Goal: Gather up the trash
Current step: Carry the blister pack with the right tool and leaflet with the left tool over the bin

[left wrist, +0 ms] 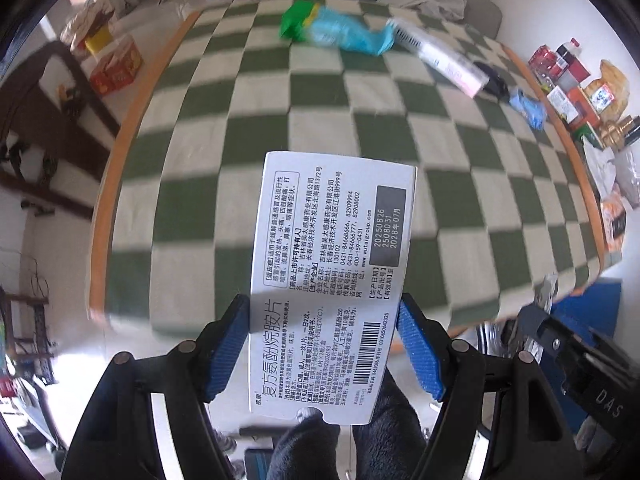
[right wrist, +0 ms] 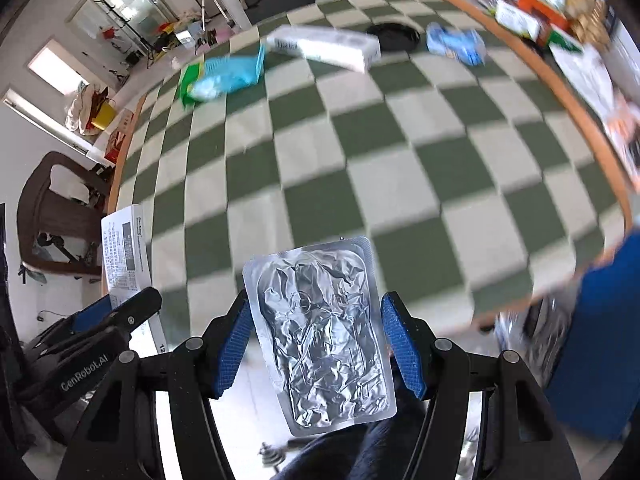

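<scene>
With both loads bound for disposal, left gripper [left wrist: 324, 344] clamps a medicine box [left wrist: 332, 280]; right gripper [right wrist: 316, 348] clamps a foil pack [right wrist: 320, 336].

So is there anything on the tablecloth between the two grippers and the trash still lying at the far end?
Nothing visible. Bare checkered tablecloth runs up to the green and blue wrappers and long white box. But both jaws are full: medicine box left, foil blister pack right.
</scene>
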Demonstrator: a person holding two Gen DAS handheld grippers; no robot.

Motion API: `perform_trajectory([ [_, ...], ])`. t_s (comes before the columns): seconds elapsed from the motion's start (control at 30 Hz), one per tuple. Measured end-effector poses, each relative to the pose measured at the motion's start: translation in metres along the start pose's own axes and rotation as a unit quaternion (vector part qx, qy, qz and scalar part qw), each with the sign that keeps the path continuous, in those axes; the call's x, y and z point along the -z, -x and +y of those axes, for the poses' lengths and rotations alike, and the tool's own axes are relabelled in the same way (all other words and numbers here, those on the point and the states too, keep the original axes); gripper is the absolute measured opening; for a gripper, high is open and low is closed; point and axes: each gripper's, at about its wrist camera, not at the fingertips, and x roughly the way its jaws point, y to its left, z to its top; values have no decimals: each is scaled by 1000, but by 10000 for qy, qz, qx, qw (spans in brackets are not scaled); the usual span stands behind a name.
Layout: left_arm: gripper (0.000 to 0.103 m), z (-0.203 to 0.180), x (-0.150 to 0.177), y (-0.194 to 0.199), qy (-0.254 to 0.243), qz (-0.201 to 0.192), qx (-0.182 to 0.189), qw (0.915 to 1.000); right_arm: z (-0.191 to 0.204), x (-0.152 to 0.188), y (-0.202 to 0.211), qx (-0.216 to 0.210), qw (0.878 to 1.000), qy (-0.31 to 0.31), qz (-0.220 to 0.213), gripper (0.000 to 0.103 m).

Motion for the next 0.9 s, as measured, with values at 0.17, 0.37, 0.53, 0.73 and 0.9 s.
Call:
perform_trajectory([
  [0.17,71,20,51,-13,204,293,127,9993,1,69,-6,-32,9990,-67,433,66],
  [0.37,71,41,110,-58,646,775,227,9946,-9,134,-37,-70,9955,55,949,66],
  [0.53,71,47,143,-126,869,1134,133,9897,-31,176,-105,-30,9887,8,1500,66],
  [0.73,71,49,166,-225,912,1497,178,9844,-63,207,-208,-12,9826,-147,1854,66],
  [0.9,71,51,176,-313,1109,1840,688,9742,-85,222,-301,-99,9793,-279,2001,66],
])
